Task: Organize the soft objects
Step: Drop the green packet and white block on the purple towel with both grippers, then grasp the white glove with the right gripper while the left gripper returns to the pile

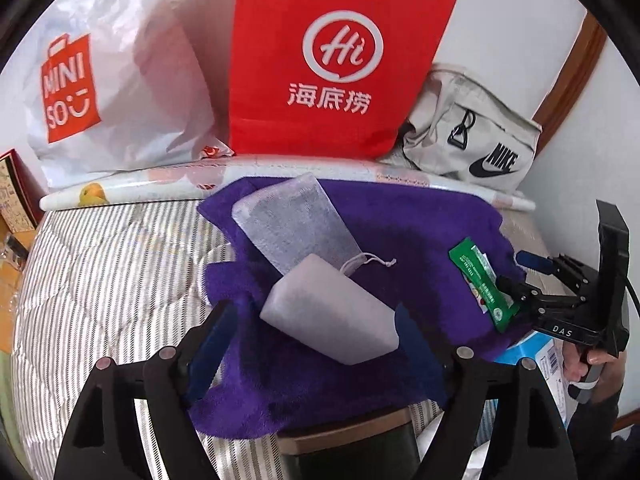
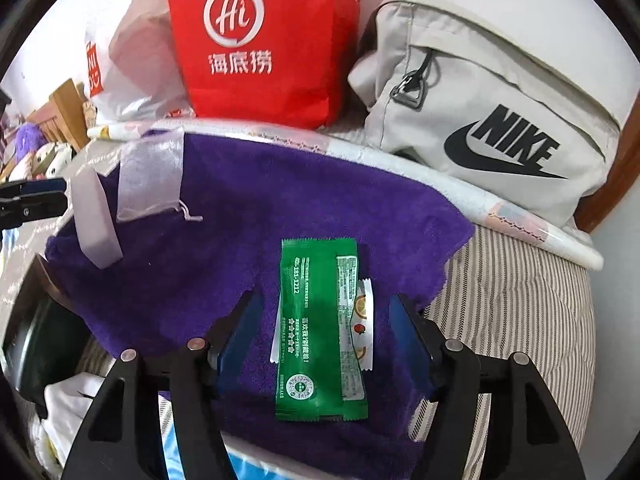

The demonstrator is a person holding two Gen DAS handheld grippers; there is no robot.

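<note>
A purple towel (image 1: 360, 380) (image 2: 248, 208) lies spread on a striped quilt. On it, in the left wrist view, a white sponge block (image 1: 332, 312) rests between the fingers of my left gripper (image 1: 312, 312), which is open, with a gap at the left pad. Behind the sponge lies a white mesh drawstring pouch (image 1: 296, 224). In the right wrist view a green snack packet (image 2: 316, 340), with a smaller white packet under it, lies flat between the fingers of my right gripper (image 2: 324, 300); it is open, with towel showing on both sides.
A red paper bag (image 1: 332, 60), a white Miniso bag (image 1: 112, 80) and a beige Nike bag (image 2: 500, 120) stand along the wall behind a rolled printed mat (image 1: 160, 188). The striped quilt (image 1: 100, 280) extends left. A blue-and-white box (image 1: 540, 354) sits by the right hand.
</note>
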